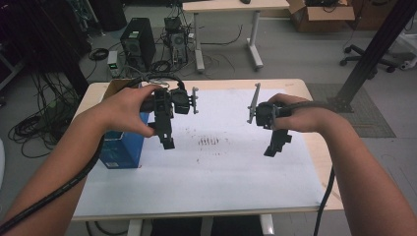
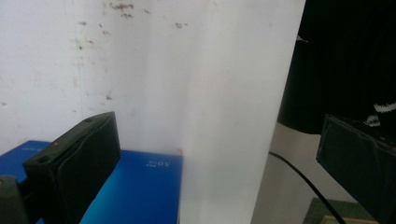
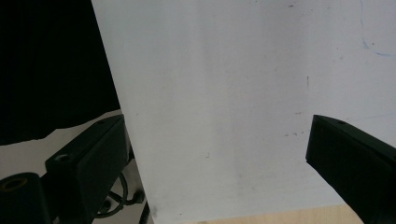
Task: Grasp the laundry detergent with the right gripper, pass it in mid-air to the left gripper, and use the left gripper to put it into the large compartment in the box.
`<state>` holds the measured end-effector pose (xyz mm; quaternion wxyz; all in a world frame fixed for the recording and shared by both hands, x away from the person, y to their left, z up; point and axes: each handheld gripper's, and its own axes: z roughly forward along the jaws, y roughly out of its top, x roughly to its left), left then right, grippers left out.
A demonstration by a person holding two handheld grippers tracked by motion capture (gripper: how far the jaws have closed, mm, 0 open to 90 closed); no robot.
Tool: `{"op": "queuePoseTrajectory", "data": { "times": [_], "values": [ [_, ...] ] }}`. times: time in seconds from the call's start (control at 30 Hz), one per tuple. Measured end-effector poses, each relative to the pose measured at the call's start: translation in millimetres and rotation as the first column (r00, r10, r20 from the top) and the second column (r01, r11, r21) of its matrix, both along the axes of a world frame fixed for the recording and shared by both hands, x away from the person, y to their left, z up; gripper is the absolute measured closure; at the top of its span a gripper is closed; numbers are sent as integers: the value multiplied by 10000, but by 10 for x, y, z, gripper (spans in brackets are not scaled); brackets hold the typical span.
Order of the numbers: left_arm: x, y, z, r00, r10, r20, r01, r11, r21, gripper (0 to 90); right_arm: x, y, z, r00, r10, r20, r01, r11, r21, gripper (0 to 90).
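Observation:
A person holds my two grippers above a table covered by a white sheet (image 1: 221, 162). My left gripper (image 1: 167, 144) hangs over the sheet's left part, jaws pointing down, just right of a blue box (image 1: 120, 147). In the left gripper view its jaws (image 2: 215, 140) stand wide apart and bare, with the blue box (image 2: 140, 191) below them. My right gripper (image 1: 271, 151) hovers over the right part of the sheet, also pointing down. Seen in the right gripper view, that gripper (image 3: 215, 135) is open with only the white sheet (image 3: 224, 93) behind it.
Dark smudges (image 1: 209, 141) mark the sheet's middle. The wooden table edge (image 1: 322, 147) shows at the right. Beyond the table lie a computer tower (image 1: 137, 42), floor cables (image 1: 44, 123), a second table (image 1: 231, 7), a cardboard box (image 1: 319, 14) and a slanted black post (image 1: 373, 49).

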<state>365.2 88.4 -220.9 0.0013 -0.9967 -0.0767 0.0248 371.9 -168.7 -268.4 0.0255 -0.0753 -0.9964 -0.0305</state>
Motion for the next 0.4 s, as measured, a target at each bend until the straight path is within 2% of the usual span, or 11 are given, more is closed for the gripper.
{"op": "queuePoseTrajectory", "data": {
  "times": [0.17,0.4],
  "values": [
    [-4,-27,-14,10000,-19,-74,20,10000,48,2,1,-13,-12,10000,-33,43,32,9999,115,57],
    [-21,-25,-1,10000,-13,-9,13,10000,23,2,-12,-22,25,9999,-23,125,22,10000,41,56]
  ]
}}
